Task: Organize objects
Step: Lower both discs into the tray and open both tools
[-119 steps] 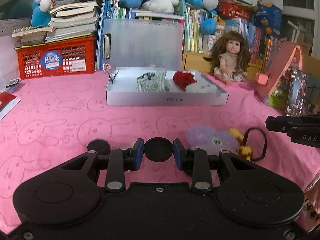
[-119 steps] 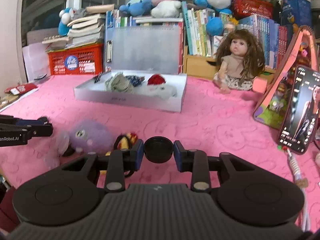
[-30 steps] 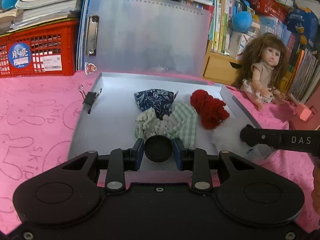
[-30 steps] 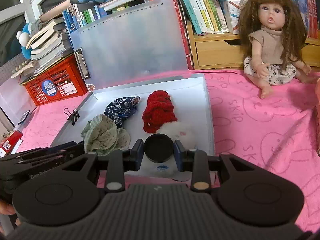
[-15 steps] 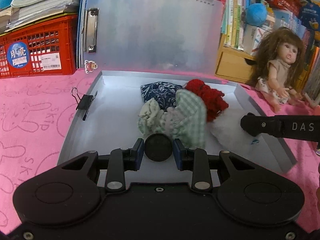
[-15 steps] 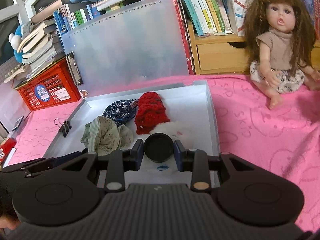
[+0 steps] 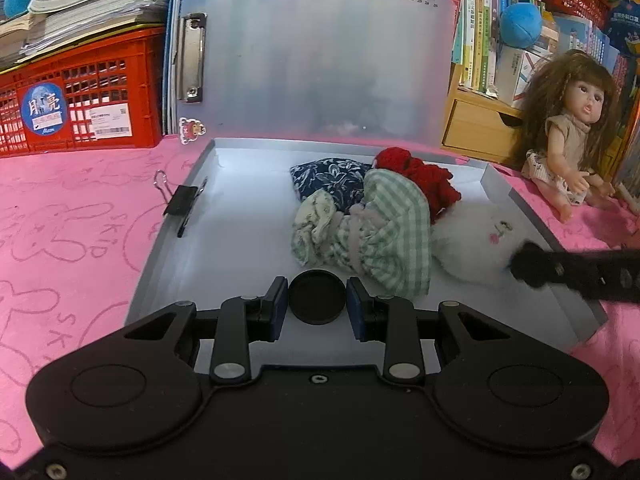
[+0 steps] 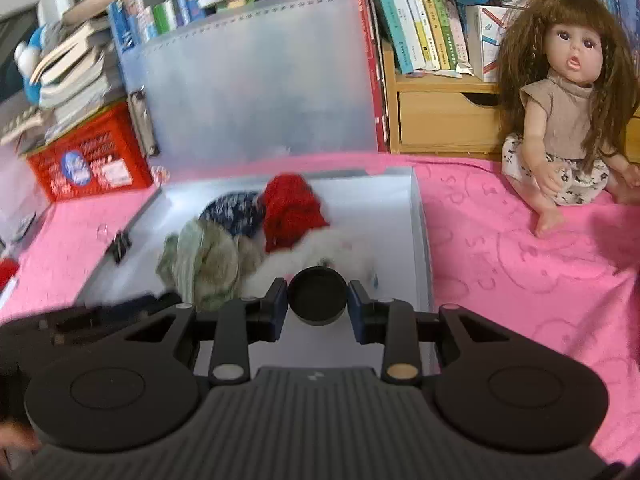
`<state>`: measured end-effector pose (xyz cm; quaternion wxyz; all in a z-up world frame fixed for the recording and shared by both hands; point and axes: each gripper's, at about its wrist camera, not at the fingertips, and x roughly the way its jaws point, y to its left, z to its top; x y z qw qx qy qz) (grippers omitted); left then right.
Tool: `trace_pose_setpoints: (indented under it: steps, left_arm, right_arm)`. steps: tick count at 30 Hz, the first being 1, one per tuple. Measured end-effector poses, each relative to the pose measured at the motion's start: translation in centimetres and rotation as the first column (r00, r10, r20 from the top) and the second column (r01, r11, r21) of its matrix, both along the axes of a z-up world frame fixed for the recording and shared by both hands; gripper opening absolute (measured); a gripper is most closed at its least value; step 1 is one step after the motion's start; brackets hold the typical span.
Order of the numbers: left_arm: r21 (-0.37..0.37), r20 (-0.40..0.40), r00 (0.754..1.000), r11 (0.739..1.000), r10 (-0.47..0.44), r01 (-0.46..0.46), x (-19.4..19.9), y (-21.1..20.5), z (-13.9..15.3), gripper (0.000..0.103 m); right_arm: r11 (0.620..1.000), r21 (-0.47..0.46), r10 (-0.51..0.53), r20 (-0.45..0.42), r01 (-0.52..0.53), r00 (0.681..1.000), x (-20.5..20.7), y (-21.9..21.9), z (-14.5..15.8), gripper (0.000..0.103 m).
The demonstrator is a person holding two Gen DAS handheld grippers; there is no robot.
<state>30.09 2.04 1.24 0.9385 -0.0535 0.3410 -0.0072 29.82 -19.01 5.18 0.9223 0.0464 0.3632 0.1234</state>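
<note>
An open translucent file box lies on the pink cloth with its lid upright. Inside it are a navy floral cloth, a green checked cloth, a red knitted piece and a white fluffy plush. My left gripper hangs over the box's front part, shut on a small black round disc. My right gripper is over the front right of the box, shut on a similar black disc just before the white plush. One of its fingers shows beside the plush.
A black binder clip grips the box's left rim. A red crate with stacked books stands at the back left. A doll sits on the right before a wooden drawer and shelved books. The left gripper's body appears blurred at lower left.
Both grippers have come in closer over the box, so its contents look larger. Each still holds its black disc. The right wrist view is now blurred.
</note>
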Motion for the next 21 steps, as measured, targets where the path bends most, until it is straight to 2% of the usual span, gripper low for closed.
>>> trace_pose_setpoints:
  steps: [5, 9, 17, 21]
  left_arm:
    - [0.021, 0.000, 1.000, 1.000, 0.006, -0.006, -0.6, 0.2, 0.1, 0.030]
    - [0.024, -0.002, 1.000, 0.999, 0.021, -0.021, -0.6, 0.6, 0.1, 0.030]
    - [0.032, 0.001, 0.999, 0.998, 0.050, -0.050, -0.2, 1.0, 0.0, 0.030]
    - [0.029, 0.003, 0.999, 0.998, 0.049, -0.049, -0.3, 0.9, 0.0, 0.032]
  right_arm:
    - [0.999, -0.028, 0.029, -0.025, -0.030, 0.999, -1.0, 0.1, -0.6, 0.037]
    - [1.000, -0.031, -0.001, -0.051, -0.001, 0.999, -0.6, -0.2, -1.4, 0.037]
    - [0.998, -0.037, -0.046, -0.050, 0.044, 0.998, 0.4, -1.0, -2.1, 0.038]
    - [0.998, -0.037, -0.051, -0.046, 0.049, 0.998, 0.6, -0.8, -2.2, 0.042]
